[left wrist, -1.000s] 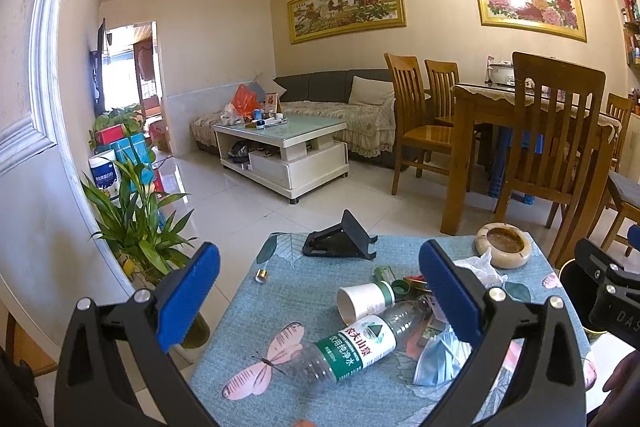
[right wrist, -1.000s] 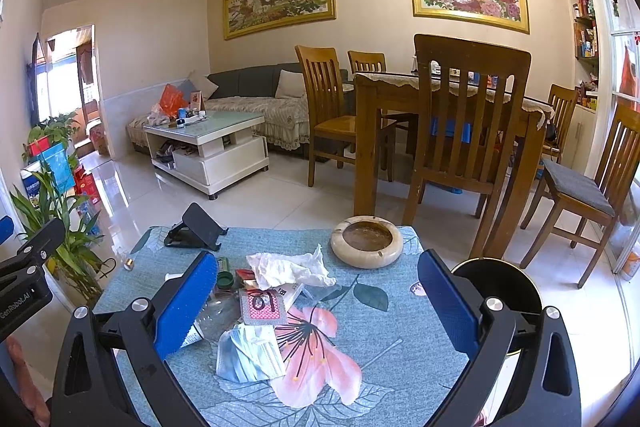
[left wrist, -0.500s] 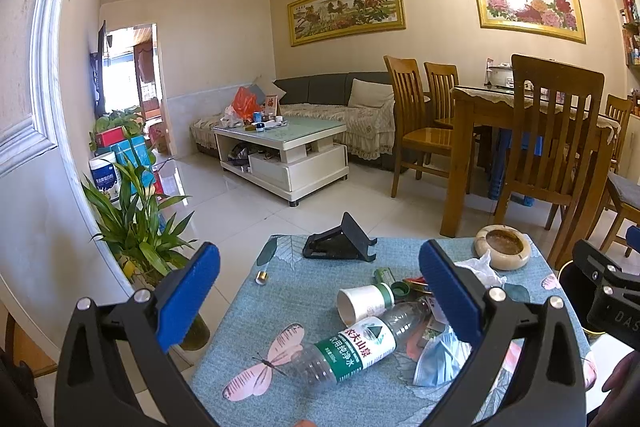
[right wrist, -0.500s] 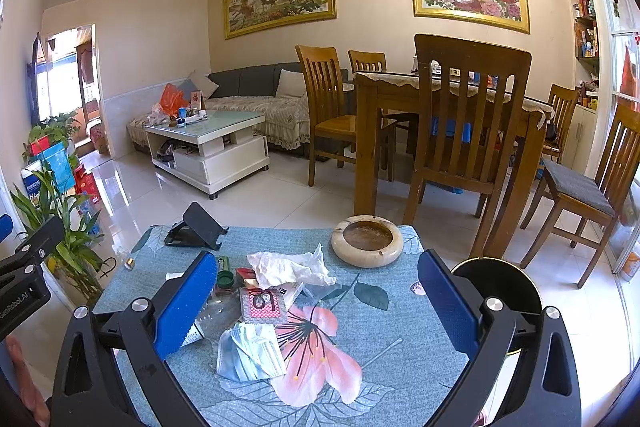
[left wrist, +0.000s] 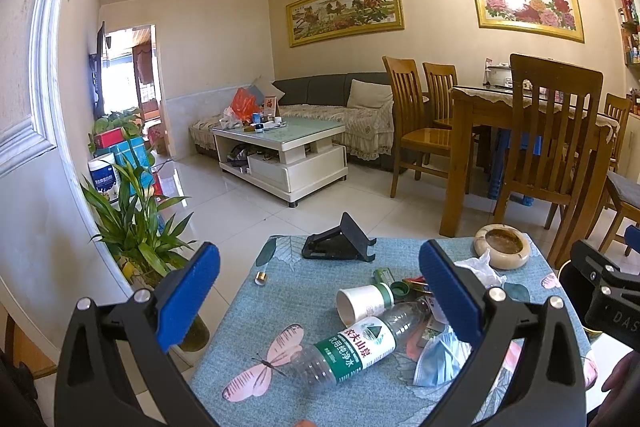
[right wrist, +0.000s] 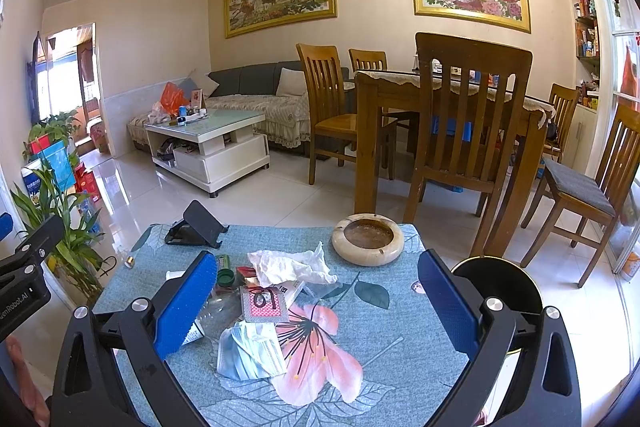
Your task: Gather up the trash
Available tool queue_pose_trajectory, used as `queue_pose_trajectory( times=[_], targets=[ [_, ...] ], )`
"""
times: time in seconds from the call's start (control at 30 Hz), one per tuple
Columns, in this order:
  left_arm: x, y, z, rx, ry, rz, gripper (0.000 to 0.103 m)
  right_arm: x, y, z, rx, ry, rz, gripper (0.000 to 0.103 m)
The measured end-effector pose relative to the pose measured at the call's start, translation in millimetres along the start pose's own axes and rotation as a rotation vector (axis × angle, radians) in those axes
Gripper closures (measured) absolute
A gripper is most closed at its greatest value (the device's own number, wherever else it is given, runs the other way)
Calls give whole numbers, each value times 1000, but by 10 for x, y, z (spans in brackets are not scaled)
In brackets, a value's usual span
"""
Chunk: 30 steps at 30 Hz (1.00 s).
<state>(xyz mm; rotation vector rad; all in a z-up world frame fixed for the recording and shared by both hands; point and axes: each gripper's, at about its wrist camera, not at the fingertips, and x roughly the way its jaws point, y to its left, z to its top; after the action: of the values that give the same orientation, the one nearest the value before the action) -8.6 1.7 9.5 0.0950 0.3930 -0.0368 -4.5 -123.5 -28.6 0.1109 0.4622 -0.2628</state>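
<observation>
Trash lies on a small table with a blue floral cloth (left wrist: 304, 291). An empty plastic water bottle (left wrist: 352, 347) lies on its side beside a tipped paper cup (left wrist: 362, 303). A blue face mask (right wrist: 248, 353), a small red-patterned packet (right wrist: 264, 303), crumpled white tissue (right wrist: 292, 265) and a green bottle cap (right wrist: 225, 277) lie together. My left gripper (left wrist: 320, 295) is open above the bottle and cup. My right gripper (right wrist: 314, 303) is open above the mask and packet. Both are empty.
A round stone ashtray (right wrist: 368, 237) and a black phone stand (right wrist: 198, 225) sit at the table's far edge. A black round bin (right wrist: 496, 281) stands right of the table. A potted plant (left wrist: 136, 227) stands left. Wooden chairs (right wrist: 464, 131) and a dining table stand beyond.
Both views have shifted very slightly; the left gripper has dipped a little toward the table. Nothing on the table has moved and both grippers stay open.
</observation>
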Motion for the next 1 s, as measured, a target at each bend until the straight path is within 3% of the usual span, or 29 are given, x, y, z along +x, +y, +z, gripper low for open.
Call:
queue_pose_trajectory(
  times=[0.47,0.57,0.67,0.73,0.8,0.87,0.9,1.0],
  targets=[
    [32,51,-18,-2,17,-4,3,57,7,-25,-16,27,9,3],
    [273,269,-141,-15,104,10,3,280,-11,-145,-74,112,-14,3],
    [631,675,-362,-38,245,58,3,739,-93,-482,-160,319,-83,3],
    [824,998,-523,-74,321,112,3,959,-170,-719,-156,435,-63,3],
    [1012,1363,-703,-138,414,107,3,1050,-221,-864,-89,494,22,3],
    [1113,1630,-831,-220,468,66,3,1025,-158,-852,-31,481,153,3],
    [1147,1729,-872,-265,481,29,3,965,-99,-801,-38,443,172,3],
    [1210,1913,-974,-374,470,-61,3,633,169,-591,-133,244,224,3]
  ],
)
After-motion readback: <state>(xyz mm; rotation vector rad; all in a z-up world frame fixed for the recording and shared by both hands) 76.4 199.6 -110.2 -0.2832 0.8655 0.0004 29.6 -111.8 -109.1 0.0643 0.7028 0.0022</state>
